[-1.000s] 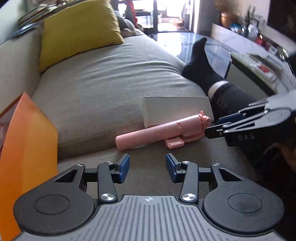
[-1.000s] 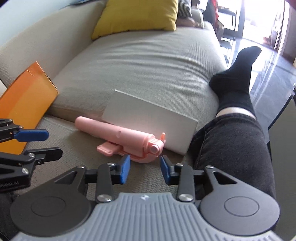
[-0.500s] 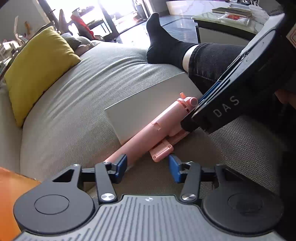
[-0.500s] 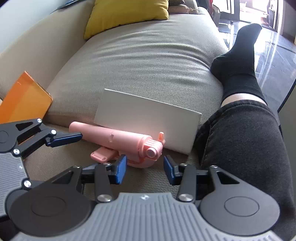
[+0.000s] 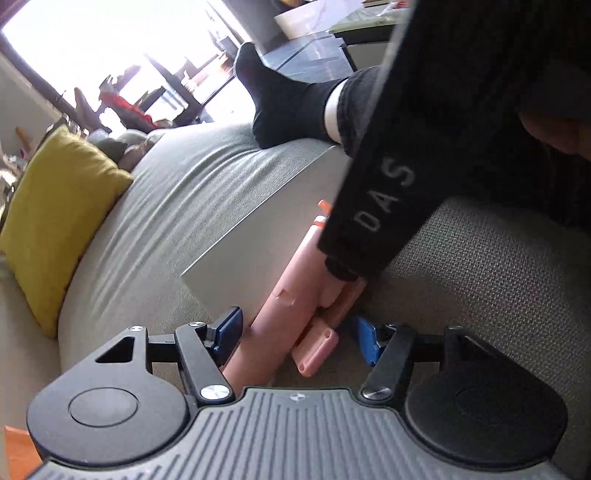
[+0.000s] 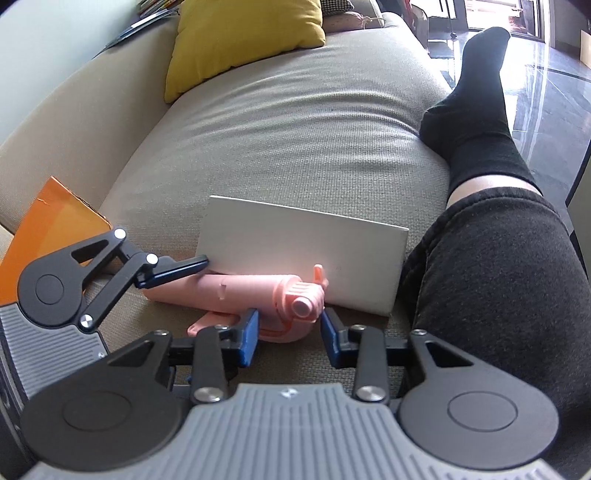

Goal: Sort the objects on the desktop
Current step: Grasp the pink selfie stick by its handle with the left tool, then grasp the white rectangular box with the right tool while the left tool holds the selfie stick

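Between the blue pads of the left tongs [image 5: 295,339] lies the handle end of one pink selfie stick [image 5: 291,299]; the jaws stand spread on either side of it, one pad close against its barrel, the other just beside its small pink clip, and nothing is pinched. The right tongs [image 6: 289,332] are likewise spread, their pads flanking the stick's knobbed head end [image 6: 303,299] without closing on it. So two tongs bracket one stick, one at each end, and it rests flat on the grey sofa cushion [image 6: 295,122].

Just behind the stick, touching it along its length, one white flat box [image 6: 303,254] leans against the rise of the cushion. In the left view the black body of the right tool marked "DAS" [image 5: 384,199] covers the stick's far end.

Farther out: one orange box [image 6: 55,221] to the left, one yellow pillow [image 6: 240,33] against the backrest, and on the right one leg in dark trousers [image 6: 495,280] with a black sock [image 6: 476,92], close beside the white box's right edge.
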The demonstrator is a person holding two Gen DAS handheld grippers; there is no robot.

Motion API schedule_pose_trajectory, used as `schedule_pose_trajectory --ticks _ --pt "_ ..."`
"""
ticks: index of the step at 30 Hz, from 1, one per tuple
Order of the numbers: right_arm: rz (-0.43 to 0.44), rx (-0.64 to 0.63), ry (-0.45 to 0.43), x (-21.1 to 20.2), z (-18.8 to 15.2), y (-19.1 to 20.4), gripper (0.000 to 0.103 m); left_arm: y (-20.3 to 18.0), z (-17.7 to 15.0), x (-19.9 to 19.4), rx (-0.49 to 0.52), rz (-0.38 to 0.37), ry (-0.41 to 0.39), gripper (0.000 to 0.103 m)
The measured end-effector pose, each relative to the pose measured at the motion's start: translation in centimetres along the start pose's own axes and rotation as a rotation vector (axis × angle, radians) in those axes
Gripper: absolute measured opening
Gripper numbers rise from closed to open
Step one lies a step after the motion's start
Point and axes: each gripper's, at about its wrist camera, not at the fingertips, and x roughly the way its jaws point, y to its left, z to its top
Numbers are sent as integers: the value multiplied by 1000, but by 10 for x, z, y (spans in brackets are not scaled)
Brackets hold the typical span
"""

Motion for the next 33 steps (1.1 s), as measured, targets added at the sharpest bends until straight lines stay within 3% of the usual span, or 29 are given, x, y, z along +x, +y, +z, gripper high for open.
schedule_pose_trajectory --ticks 2,11,15,18,20,23,25,28,30,33 --pt "6 -3 -9 -1 -1 1 37 -2 -1 1 5 -10 -6 69" --pt "65 -5 -57 -12 -1 0 32 0 -8 -13 -28 18 42 61" --pt "78 6 -113 -24 -2 -1 34 15 -14 -27 -111 8 87 56" --pt "65 -18 -104 -23 -1 4 34 31 -20 -35 -205 -10 142 54" --pt "37 -88 -86 -20 0 15 34 41 -26 -41 -275 -41 176 53" --pt "-34 -245 -46 -14 -1 40 48 51 -38 -52 -367 -74 213 53" --pt "-90 -378 -18 -7 -3 55 48 60 -46 -55 -434 -79 232 54" --pt "-208 -611 -11 10 -9 80 48 65 -56 -60 -513 -75 236 54" --pt "-250 -729 18 23 -14 90 57 67 -63 -62 -566 -72 230 54" --pt "-312 -889 66 42 -29 101 61 75 -71 -60 -633 -71 206 54"
